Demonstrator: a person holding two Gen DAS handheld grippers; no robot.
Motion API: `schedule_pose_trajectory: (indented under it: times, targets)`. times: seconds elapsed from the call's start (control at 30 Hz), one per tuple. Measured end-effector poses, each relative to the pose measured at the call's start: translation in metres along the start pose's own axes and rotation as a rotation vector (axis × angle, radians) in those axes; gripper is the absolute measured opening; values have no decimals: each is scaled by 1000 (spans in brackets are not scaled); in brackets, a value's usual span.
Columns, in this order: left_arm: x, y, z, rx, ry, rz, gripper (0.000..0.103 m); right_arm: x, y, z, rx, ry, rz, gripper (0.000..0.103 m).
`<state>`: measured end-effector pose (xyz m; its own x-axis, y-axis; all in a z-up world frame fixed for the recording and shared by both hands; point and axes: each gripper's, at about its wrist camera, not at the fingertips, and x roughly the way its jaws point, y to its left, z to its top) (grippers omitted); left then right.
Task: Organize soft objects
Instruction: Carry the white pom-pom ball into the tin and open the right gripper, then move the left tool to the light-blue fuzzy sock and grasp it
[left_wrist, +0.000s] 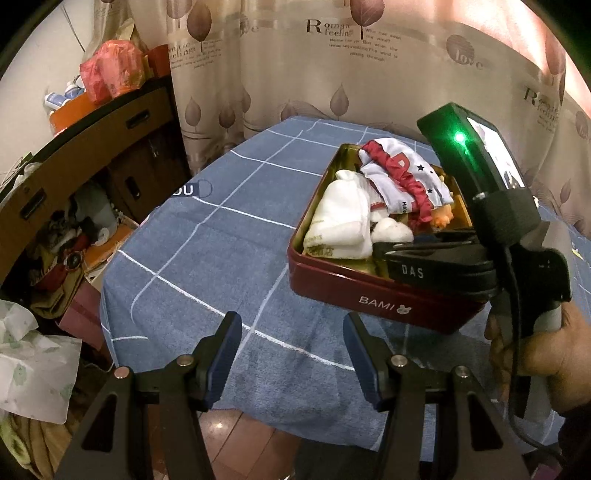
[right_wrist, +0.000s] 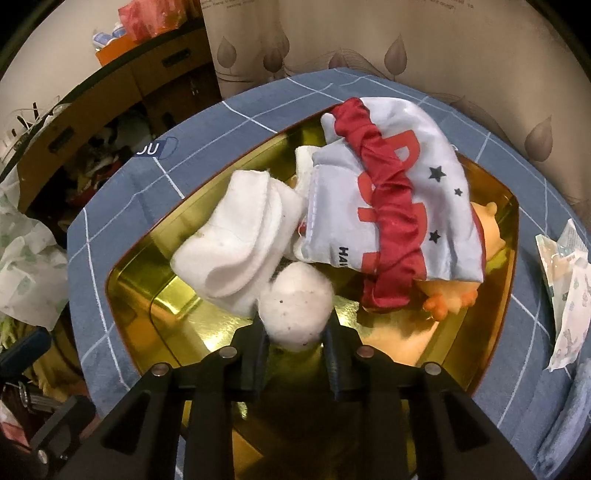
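White pom-pom ball (right_wrist: 295, 306), light & squashy, is seen inside the red tin (left_wrist: 369, 291) between right gripper (right_wrist: 295, 332) pads, grip slackening, best pinched mid-body; left gripper (left_wrist: 291, 354) is held open, empty.

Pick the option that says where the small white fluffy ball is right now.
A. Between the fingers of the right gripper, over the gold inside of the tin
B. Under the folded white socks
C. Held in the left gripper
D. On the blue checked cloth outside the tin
A: the right wrist view shows the white fluffy ball between the fingers of the right gripper, above the gold floor of the tin.
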<state>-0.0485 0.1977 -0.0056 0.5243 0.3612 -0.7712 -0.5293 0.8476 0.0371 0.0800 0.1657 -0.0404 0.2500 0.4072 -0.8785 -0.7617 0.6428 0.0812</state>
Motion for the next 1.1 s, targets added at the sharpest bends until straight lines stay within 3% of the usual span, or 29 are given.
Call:
schedule_pose_trajectory:
  times: [0.1,0.17,0.23,0.47,0.57,0.67,0.83,0.97,1.1]
  targets:
    - [2,0,0,4,9,4,59,-10,-2,-2,12,-36,16,45]
    - [4,0,0,5,16,1,59,-19,0,-3,0,-70,2,61]
    - [4,-1,-1,7,19,4,59,-31,1,-6,-11,-103,12,67]
    - [6,-3,-2,23,30,8,59,-70,-4,-26,26,-212,43,68]
    - [5,-6,-3,37,33,16,59,-95,-14,-49,72,-300,11,70]
    - [6,-8,-4,51,31,26,59,-115,-34,-77,138,-347,-64,73]
    - [6,-14,-6,75,36,35,59,-137,-96,-125,273,-350,-198,78]
    - [7,-21,-8,102,40,48,59,-147,-164,-169,411,-315,-355,80]
    - [8,-26,-10,131,36,69,59,-156,-237,-211,544,-244,-573,87]
